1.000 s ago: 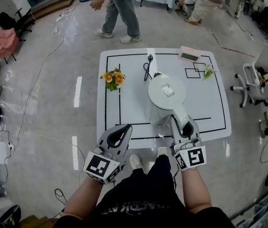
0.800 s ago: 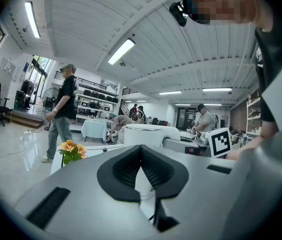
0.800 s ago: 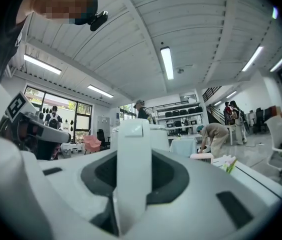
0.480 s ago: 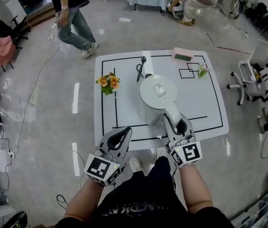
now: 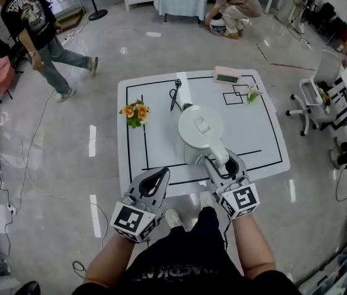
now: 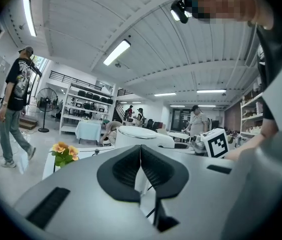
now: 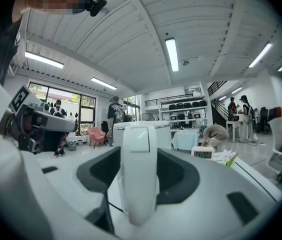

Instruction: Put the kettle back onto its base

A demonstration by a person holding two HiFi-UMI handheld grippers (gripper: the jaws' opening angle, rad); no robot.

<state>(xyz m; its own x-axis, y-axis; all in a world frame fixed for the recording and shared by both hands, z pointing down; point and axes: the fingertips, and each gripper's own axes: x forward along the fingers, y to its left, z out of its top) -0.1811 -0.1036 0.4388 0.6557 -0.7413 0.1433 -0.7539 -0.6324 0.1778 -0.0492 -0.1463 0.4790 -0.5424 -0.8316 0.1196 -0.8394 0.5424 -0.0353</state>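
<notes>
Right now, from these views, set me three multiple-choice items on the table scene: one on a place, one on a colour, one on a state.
1. In the head view, where do the orange flowers lie from the kettle?
A) to its left
B) to its right
C) on its lid

2. What colour is the kettle?
A) black
B) white
C) red

3. How do the jaws of the left gripper stand?
A) together, empty
B) wide apart
C) clamped on the flowers

Answers:
1 A: the flowers sit left of the kettle.
2 B: its body and lid are white.
3 A: the left gripper view shows the jaws meeting with nothing between.
</notes>
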